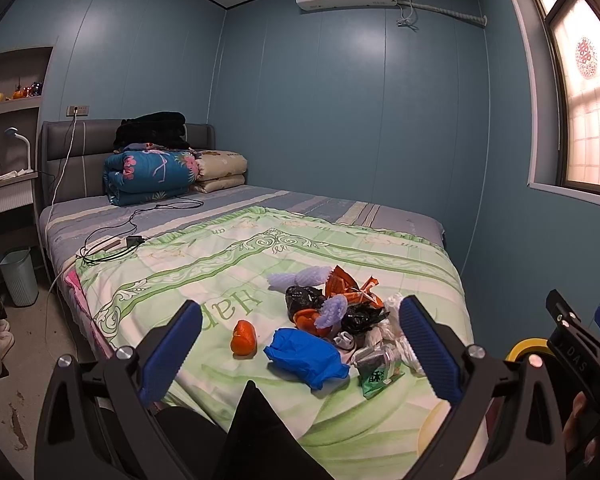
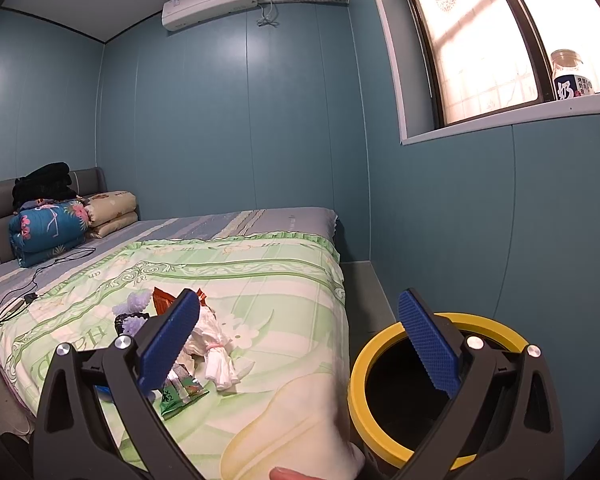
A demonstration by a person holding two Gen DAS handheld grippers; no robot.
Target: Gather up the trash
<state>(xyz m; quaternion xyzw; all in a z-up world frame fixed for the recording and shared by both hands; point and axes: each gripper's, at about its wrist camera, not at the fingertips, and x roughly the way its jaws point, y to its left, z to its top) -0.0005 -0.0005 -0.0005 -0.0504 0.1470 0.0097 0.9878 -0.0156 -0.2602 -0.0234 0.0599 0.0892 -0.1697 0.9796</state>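
The trash lies in a loose heap on the green bedspread [image 1: 220, 264] near the foot of the bed: a crumpled blue bag [image 1: 306, 354], two black bags [image 1: 304, 298], an orange wrapper [image 1: 350, 286], pale purple foam pieces [image 1: 332, 312], white plastic bags [image 2: 216, 344] and a green snack packet [image 1: 376, 376]. A small orange item [image 1: 243, 338], possibly fruit or peel, sits just beside the blue bag, apart from the heap.

The left gripper [image 1: 300, 354] hangs above the heap with its blue-padded fingers spread wide; nothing is between them and they touch nothing. The right gripper [image 2: 300, 344] is likewise wide open and empty, held over the bed's edge, its left finger in front of the heap and its right finger in front of the yellow-rimmed bin [image 2: 370, 360].

That bin stands on the floor against the bed's side, its dark interior open upward.

Further off, black cables [image 1: 132, 220] trail across the bed, folded quilts [image 1: 152, 176] are stacked by the headboard, a grey-blue waste basket [image 1: 18, 280] stands on the floor at the far side, and a jar [image 2: 572, 76] sits on the windowsill.
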